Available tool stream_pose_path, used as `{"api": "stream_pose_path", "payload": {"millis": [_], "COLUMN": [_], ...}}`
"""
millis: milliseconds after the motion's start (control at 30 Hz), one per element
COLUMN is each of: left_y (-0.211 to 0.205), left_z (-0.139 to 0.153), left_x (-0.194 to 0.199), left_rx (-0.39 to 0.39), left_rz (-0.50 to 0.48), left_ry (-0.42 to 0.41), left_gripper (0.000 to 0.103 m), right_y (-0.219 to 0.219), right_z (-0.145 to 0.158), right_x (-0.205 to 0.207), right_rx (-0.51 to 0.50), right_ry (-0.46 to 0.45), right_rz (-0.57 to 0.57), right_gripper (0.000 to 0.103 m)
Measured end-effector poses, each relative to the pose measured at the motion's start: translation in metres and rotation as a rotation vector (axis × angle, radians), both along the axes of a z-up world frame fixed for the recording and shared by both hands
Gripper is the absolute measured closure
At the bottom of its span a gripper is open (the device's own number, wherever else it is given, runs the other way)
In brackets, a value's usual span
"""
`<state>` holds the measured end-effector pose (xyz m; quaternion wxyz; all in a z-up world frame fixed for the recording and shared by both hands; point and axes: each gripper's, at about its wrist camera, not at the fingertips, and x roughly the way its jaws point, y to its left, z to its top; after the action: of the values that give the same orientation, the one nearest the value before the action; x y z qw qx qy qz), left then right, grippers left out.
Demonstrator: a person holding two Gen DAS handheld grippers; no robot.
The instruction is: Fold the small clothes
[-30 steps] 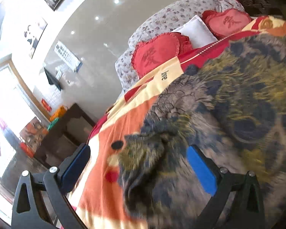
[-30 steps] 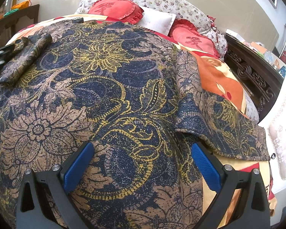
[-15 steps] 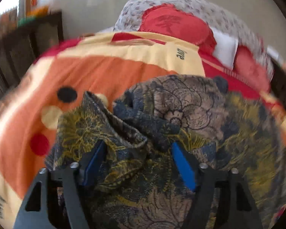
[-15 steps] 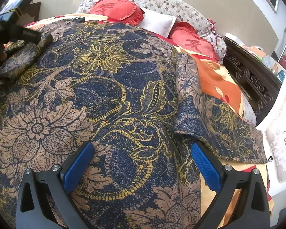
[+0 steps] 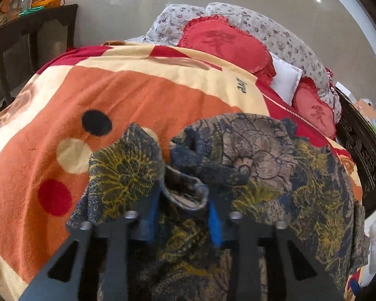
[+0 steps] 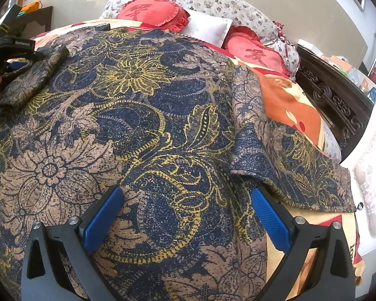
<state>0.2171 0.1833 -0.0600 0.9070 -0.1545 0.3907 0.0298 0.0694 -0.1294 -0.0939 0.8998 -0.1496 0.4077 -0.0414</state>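
Note:
A navy, tan and yellow floral garment (image 6: pixel 143 125) lies spread over the bed, one sleeve (image 6: pixel 288 160) stretched to the right. My left gripper (image 5: pixel 184 205) is shut on a bunched fold of the garment's left sleeve (image 5: pixel 127 165), with cloth pinched between its blue pads. It also shows in the right wrist view (image 6: pixel 15 47) at the far left edge. My right gripper (image 6: pixel 185 215) is open, its blue pads (image 6: pixel 104 219) hovering over the garment's lower body, touching nothing.
An orange, cream and red blanket (image 5: pixel 62 115) covers the bed. Red heart cushions (image 5: pixel 223 42), a white pillow (image 6: pixel 205 28) and floral pillows sit at the headboard. A dark carved bed frame (image 6: pixel 338 105) runs along the right. A dark wooden table (image 5: pixel 25 40) stands left.
My left gripper has swung over the left sleeve and closed on it, bunching the cloth. The right gripper has stayed open in the same place.

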Motion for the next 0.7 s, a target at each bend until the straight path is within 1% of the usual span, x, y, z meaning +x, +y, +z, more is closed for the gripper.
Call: {"api": "stream_pose_path", "payload": {"millis": [33, 100, 200, 233, 333, 400, 467, 567, 600, 700], "left_y": [0.0, 0.005, 0.026, 0.038, 0.066, 0.092, 0.11, 0.146, 0.157, 0.179], "left_z": [0.003, 0.016, 0.04, 0.05, 0.07, 0.075, 0.077, 0.08, 0.082, 0.088], "left_x": [-0.004, -0.02, -0.048, -0.061, -0.088, -0.1, -0.108, -0.119, -0.126, -0.143], "left_rx": [0.001, 0.007, -0.017, -0.023, 0.003, 0.008, 0.031, 0.002, 0.001, 0.007], "left_rz": [-0.003, -0.002, 0.015, 0.012, 0.03, 0.04, 0.062, 0.121, 0.148, 0.19], "left_ry": [-0.005, -0.028, -0.07, -0.089, -0.121, -0.106, -0.116, -0.11, -0.115, -0.125], "left_gripper": [0.083, 0.089, 0.09, 0.093, 0.094, 0.093, 0.094, 0.094, 0.094, 0.094], "right_y": [0.0, 0.0, 0.0, 0.0, 0.001, 0.001, 0.002, 0.004, 0.004, 0.005], "right_z": [0.0, 0.0, 0.0, 0.0, 0.0, -0.001, -0.001, 0.0, 0.0, 0.0], "right_x": [0.0, 0.0, 0.0, 0.0, 0.001, 0.001, 0.001, -0.001, -0.001, -0.002], "right_rx": [0.001, 0.001, 0.0, -0.001, -0.006, -0.008, -0.01, -0.018, -0.021, -0.026], "right_ry": [0.0, 0.001, 0.0, 0.0, -0.001, -0.001, -0.002, -0.004, -0.005, -0.007], "right_rz": [0.0, 0.0, -0.001, 0.0, 0.0, 0.0, 0.001, 0.001, 0.001, 0.001], "right_gripper": [0.017, 0.017, 0.017, 0.017, 0.017, 0.017, 0.017, 0.017, 0.017, 0.017]}}
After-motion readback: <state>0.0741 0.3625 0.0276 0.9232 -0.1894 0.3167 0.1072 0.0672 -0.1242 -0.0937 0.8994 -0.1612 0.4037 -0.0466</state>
